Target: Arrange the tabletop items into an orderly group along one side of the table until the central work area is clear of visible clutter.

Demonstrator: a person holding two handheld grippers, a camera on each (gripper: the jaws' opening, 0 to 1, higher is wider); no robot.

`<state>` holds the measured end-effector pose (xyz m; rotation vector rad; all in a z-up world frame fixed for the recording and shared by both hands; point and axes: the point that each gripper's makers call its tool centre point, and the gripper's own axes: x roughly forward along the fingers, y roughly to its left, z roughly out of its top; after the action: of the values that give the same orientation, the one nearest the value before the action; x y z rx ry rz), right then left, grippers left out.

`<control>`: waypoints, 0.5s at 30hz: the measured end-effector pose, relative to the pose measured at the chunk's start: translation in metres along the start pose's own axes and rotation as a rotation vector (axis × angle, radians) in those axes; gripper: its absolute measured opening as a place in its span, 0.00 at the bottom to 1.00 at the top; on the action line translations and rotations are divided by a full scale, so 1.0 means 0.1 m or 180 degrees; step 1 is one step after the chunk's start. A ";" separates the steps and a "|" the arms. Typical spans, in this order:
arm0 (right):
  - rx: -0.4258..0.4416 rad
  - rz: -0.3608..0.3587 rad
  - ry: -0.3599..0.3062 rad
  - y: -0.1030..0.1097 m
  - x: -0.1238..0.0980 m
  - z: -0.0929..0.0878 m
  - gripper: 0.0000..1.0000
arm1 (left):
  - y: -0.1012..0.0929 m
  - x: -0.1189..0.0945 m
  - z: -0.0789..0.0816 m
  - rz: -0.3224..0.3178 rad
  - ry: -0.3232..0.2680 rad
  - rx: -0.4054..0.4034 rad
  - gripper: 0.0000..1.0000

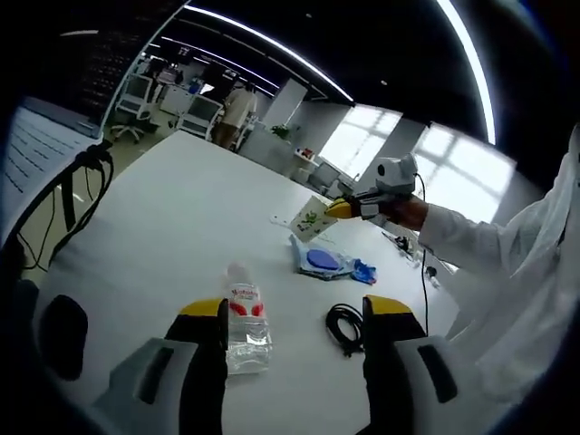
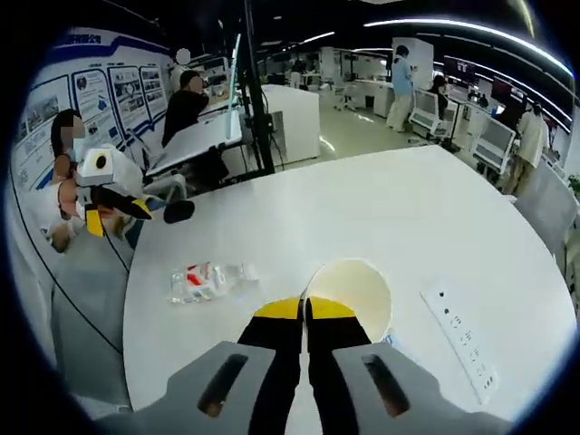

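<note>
One bottle (image 1: 246, 319), one paper cup (image 2: 352, 292), one cable (image 1: 344, 326).
My right gripper (image 2: 304, 310) pinches the cup rim; my left gripper (image 1: 294, 313) is open near the bottle, cable partly hidden.

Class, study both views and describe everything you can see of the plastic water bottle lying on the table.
The water bottle is clear, crinkled plastic with a red and white label around its middle and a pale cap. It lies on its side on the white table, looking nearly empty. In the left gripper view it rests just inside the left jaw of the open left hand-held gripper; contact cannot be told. In the right gripper view it lies apart from the paper cup.
</note>
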<state>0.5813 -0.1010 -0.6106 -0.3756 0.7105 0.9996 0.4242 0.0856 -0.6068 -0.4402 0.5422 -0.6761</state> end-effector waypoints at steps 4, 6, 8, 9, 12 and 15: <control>-0.0116 -0.0032 0.0094 -0.03 0.08 -0.07 0.00 | 0.06 0.00 -0.04 0.0032 0.0015 -0.0035 0.60; -0.0157 -0.0036 0.0132 -0.04 0.13 -0.10 0.00 | 0.07 0.01 -0.05 0.0044 0.0021 -0.0042 0.60; -0.0214 -0.0054 0.0180 -0.06 0.18 -0.14 0.00 | 0.11 0.02 -0.09 0.0062 0.0042 -0.0056 0.60; -0.0222 -0.0051 0.0190 -0.06 0.20 -0.15 0.00 | 0.11 0.02 -0.09 0.0064 0.0043 -0.0061 0.60; -0.0271 -0.0044 0.0260 -0.08 0.28 -0.21 0.00 | 0.13 0.03 -0.12 0.0072 0.0042 -0.0094 0.60; -0.0353 -0.0052 0.0349 -0.10 0.35 -0.28 0.00 | 0.17 0.03 -0.16 0.0095 0.0066 -0.0114 0.60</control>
<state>0.5918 -0.1003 -0.6548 -0.5354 0.7514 1.0111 0.4244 0.0920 -0.6294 -0.4581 0.5802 -0.6438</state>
